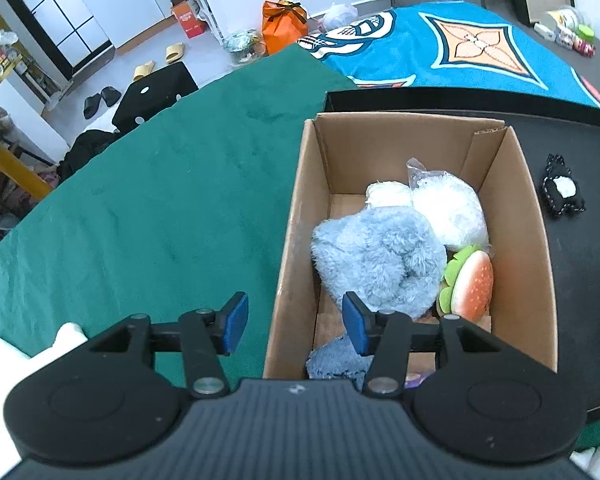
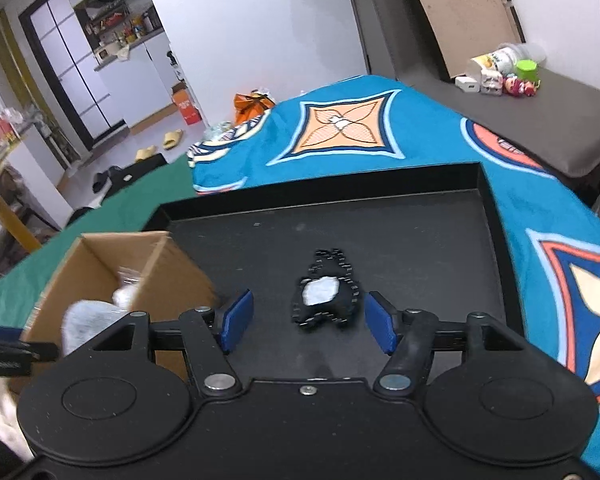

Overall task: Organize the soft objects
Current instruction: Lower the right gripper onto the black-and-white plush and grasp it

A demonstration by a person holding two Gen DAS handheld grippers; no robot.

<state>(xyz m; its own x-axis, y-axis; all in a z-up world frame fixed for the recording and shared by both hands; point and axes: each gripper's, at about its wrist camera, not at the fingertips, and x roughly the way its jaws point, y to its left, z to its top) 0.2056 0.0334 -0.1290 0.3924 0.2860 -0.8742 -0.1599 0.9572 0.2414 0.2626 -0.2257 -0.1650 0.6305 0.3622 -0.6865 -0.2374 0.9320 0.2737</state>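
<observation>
One soft toy is left out, the small black plush [image 2: 326,300] lying on the black tray [image 2: 488,216] just ahead of my released right claw [image 2: 306,322], so I should straddle it squarely, pinch its middle, then lift clear before crossing to the cardboard box [image 2: 100,248], where my left claw [image 1: 296,326] hangs unclenched.

A box [image 1: 296,216] holding plush toys [image 1: 376,260] stands in a tray [image 2: 488,208]; another toy [image 2: 326,296] lies to its right.

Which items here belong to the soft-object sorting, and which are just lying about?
Job:
cardboard box
blue plush
white plush
burger plush
black plush
black tray

Lying about:
slippers
orange bag
small toys
</observation>
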